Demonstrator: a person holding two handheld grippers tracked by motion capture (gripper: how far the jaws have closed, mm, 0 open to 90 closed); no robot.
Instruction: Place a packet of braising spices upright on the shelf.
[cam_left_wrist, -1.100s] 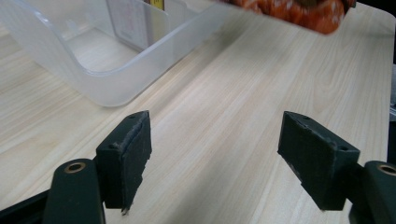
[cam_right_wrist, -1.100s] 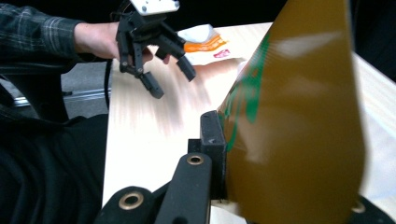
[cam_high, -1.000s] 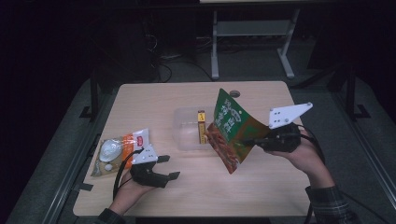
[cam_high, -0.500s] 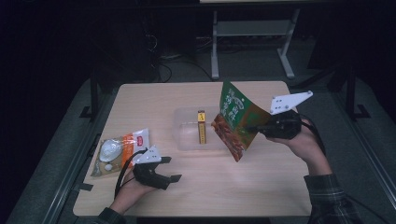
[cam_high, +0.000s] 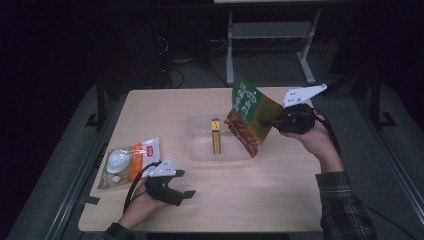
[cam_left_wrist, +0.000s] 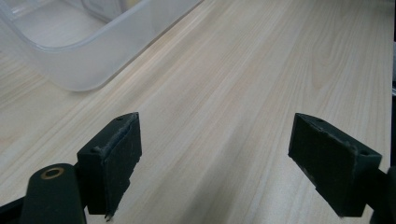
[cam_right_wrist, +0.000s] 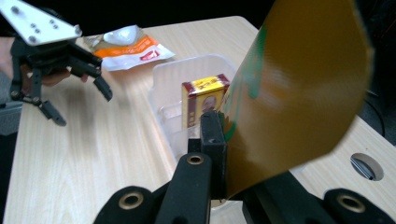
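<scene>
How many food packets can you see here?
2: a green snack bag held in the right gripper over the clear tub, and an orange-and-white packet lying at the table's left.

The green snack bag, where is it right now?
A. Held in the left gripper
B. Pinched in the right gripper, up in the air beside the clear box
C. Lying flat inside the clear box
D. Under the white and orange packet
B: the right gripper is shut on the green snack bag, holding it up at the right end of the clear box; the left gripper is open with nothing between its jaws.
</scene>
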